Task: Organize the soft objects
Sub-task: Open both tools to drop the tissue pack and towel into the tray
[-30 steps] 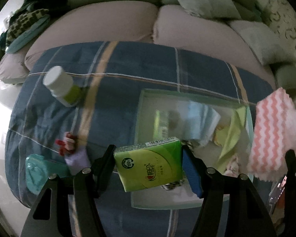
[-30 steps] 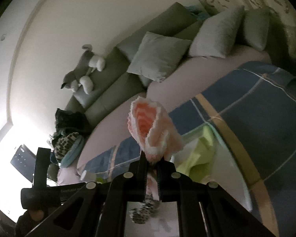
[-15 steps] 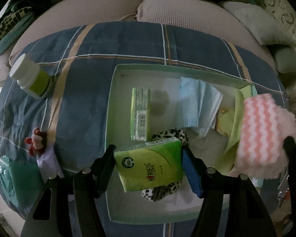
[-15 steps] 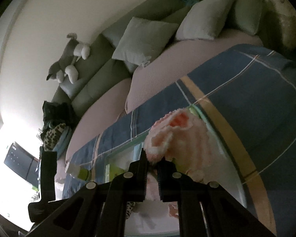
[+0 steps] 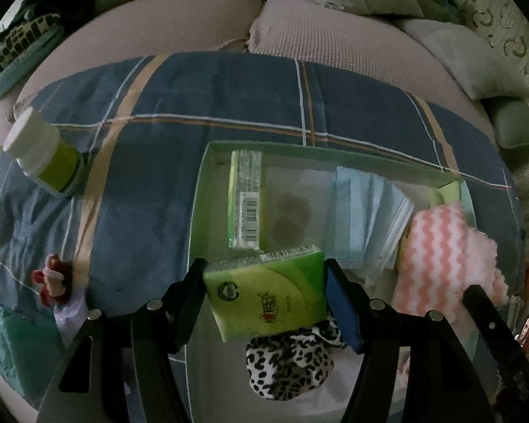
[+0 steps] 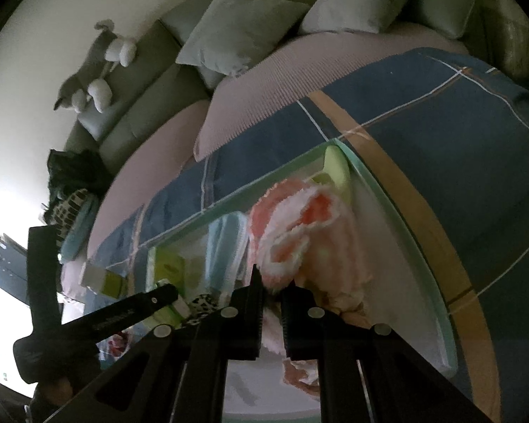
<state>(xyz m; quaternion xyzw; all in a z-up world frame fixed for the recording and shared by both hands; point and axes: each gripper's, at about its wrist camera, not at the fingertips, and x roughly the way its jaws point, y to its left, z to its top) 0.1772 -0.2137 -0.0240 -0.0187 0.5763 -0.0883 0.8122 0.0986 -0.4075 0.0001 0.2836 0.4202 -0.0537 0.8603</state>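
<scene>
I had both tools over the pale green tray (image 5: 208, 190) on the plaid blanket (image 5: 201, 105), since the soft items were being collected there. My left gripper (image 5: 264, 299) stood about half open with its jaws pressed on the short sides of the green tissue pack (image 5: 268, 294); I gripped it across the width so the soft pack would not buckle. It hung above the tray's near end, just over the leopard-print cloth (image 5: 289, 366), beside a second tissue pack (image 5: 247, 201) and the blue face masks (image 5: 366, 218) lying inside. My right gripper (image 6: 272, 282) was nearly shut, pinching one edge of the pink-and-white wavy cloth (image 6: 299, 232); a thin pinch sufficed for limp fabric, whose bulk already drooped into the tray's right end next to a yellow-green item (image 6: 336, 169). The white-capped bottle (image 5: 42, 151), being hard, lay outside on the blanket. Judgement: both items were close to release.
</scene>
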